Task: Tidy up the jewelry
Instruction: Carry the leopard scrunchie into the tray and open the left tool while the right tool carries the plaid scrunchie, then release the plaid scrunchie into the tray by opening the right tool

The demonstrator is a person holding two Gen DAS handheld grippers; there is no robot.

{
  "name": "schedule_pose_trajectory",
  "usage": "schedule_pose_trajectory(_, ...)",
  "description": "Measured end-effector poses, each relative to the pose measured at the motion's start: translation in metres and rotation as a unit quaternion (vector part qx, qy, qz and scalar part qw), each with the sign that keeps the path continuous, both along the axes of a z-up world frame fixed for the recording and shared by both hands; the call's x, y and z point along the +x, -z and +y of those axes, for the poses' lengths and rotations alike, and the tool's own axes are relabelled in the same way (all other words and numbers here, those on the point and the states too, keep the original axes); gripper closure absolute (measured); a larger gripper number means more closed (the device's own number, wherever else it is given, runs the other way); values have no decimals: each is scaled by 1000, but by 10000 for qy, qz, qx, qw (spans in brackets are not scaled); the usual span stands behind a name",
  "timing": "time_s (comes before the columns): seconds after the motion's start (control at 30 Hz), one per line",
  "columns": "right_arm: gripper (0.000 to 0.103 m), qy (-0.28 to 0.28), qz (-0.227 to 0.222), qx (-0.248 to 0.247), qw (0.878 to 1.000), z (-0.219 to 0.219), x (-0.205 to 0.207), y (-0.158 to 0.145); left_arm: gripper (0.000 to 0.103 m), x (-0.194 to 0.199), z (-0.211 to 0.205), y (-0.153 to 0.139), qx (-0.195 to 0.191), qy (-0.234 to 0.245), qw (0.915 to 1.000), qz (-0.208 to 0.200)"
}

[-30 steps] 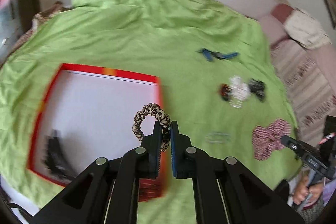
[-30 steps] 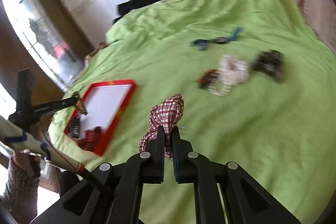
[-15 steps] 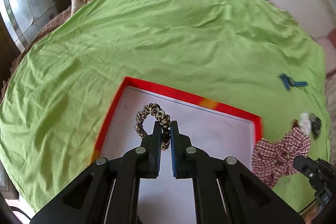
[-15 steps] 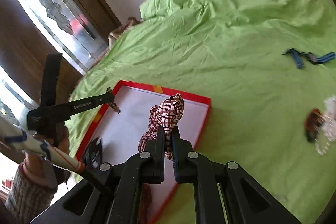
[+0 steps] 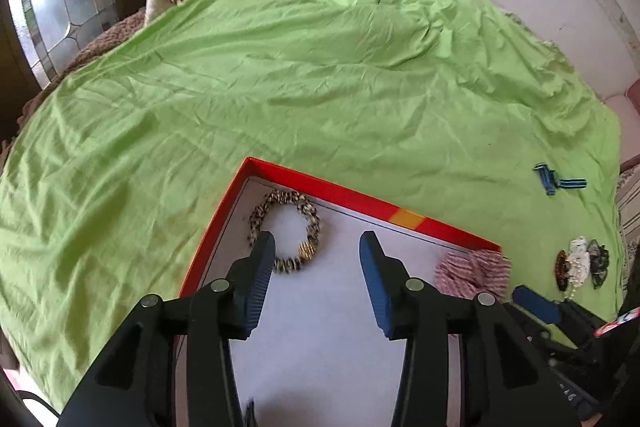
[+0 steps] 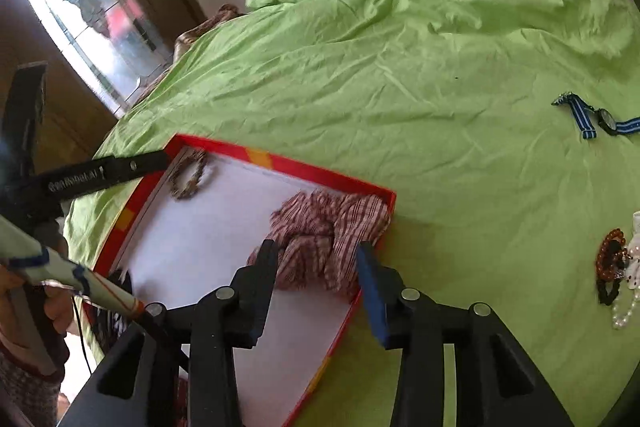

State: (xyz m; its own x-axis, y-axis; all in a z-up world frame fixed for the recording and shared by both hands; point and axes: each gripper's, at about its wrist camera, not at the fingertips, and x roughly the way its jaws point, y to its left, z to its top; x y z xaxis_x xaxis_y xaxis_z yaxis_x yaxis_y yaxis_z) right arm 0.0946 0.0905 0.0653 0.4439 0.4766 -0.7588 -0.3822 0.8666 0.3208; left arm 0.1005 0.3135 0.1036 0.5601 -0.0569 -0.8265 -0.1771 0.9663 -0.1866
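Note:
A red-rimmed box (image 5: 360, 195) (image 6: 332, 175) with a white floor lies on the green bedspread. A leopard-print scrunchie (image 5: 308, 213) (image 6: 188, 175) lies free in its far corner. My left gripper (image 5: 316, 241) hangs just above it, its jaws opening, nothing pressed between them. A red plaid scrunchie (image 6: 324, 223) (image 5: 472, 269) lies in the box's right corner. My right gripper (image 6: 316, 249) hovers over it, jaws opening, pads clear of the cloth.
A blue striped watch (image 6: 600, 117) (image 5: 554, 181) and a heap of bead bracelets and a dark scrunchie (image 6: 618, 267) (image 5: 580, 263) lie on the bedspread (image 5: 280, 67) to the right. Dark items (image 6: 114, 311) sit at the box's near corner. A window (image 6: 92, 11) stands left.
Both grippers travelled left to the box, then let go: the leopard scrunchie and the plaid scrunchie dropped from shut jaws onto the box floor.

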Motion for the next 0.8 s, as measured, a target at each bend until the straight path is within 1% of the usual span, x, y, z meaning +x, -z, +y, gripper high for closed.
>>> schedule_pose_trajectory(0.07,55,-38,-5,29,10000,-2,-9,-4,60,-17,-3,-12,36,-48,9999,-124)
schedule_pose_trajectory(0.17,54,-75,-41,99,9999,-10,-28,-13,59,-47,-13,-34,315,-161,9988,-325)
schedule_pose_trajectory(0.23,51,-81,-82,173,9998,-21,-47,-19,50,-71,-24,-48,619,-266,9965,-487)
schedule_pose_trajectory(0.3,46,-55,-178,164,9997,-32,-67,-24,46,-96,-38,-61,866,-377,9935,-640)
schedule_pose_trajectory(0.37,44,32,-280,100,9996,-48,-89,-26,42,-120,-55,-72,1009,-441,9908,-791)
schedule_pose_trajectory(0.4,44,71,-293,96,9995,-53,-96,-26,39,-130,-64,-75,1036,-446,9899,-857)
schedule_pose_trajectory(0.43,44,139,-292,86,9994,-62,-104,-25,37,-139,-71,-78,1046,-440,9892,-922)
schedule_pose_trajectory(0.6,44,633,-125,146,9978,-109,-139,-16,37,-181,-123,-84,1101,-179,9873,-1128)
schedule_pose_trajectory(0.8,42,1181,-113,211,9927,-158,-173,-13,37,-213,-173,-85,1284,143,9838,-1244)
